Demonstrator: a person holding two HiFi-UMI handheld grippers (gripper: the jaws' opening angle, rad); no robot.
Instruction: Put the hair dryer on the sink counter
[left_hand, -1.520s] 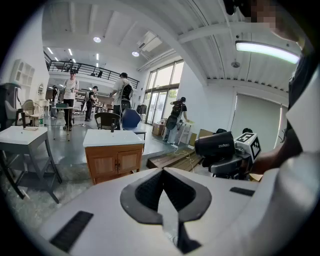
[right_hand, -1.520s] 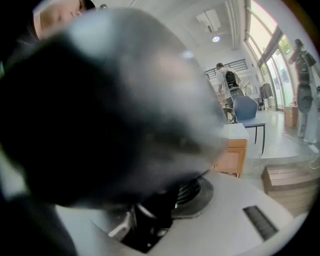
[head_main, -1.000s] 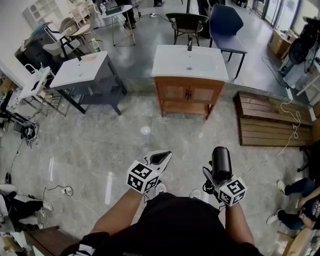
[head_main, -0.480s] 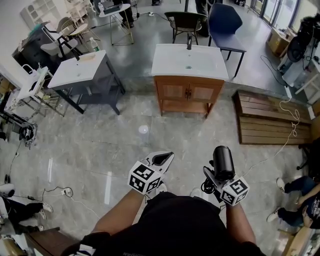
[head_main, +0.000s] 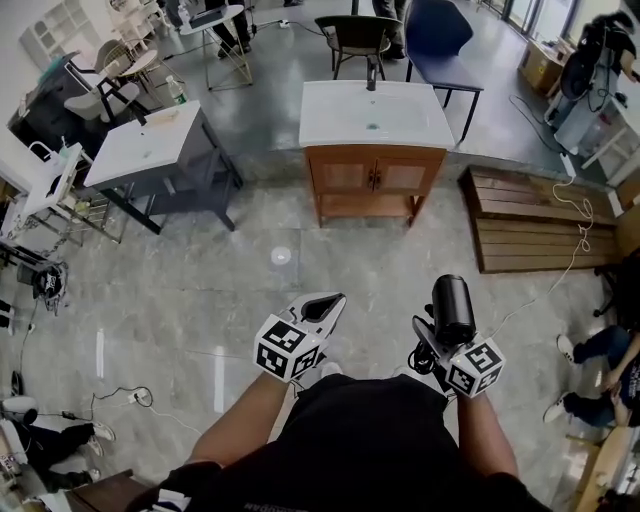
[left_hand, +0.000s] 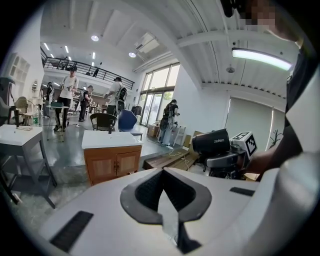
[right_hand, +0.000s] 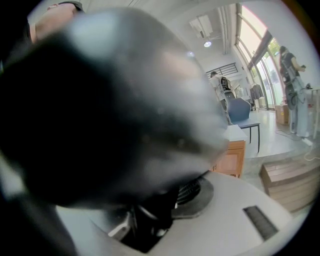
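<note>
1. Head view: my right gripper (head_main: 436, 338) is clamped on the black hair dryer (head_main: 453, 308), which I carry low in front of me above the floor (head_main: 200, 290); my left gripper (head_main: 322, 310) hangs just beside it; the sink counter (head_main: 375, 112), a white top on a wooden cabinet, stands well ahead, bare except for the tap (head_main: 372, 72) at its far edge.
2. Left gripper view: the left jaws are pressed together with nothing between them; the hair dryer (left_hand: 211, 141) shows off to the right; the sink counter (left_hand: 110, 140) lies ahead.
3. Right gripper view: the hair dryer (right_hand: 110, 110) fills the view, blurred, with its lower part seated between the jaws; I judge the pick-up done; the approach, the set-down on the counter top and the release are all left.
</note>
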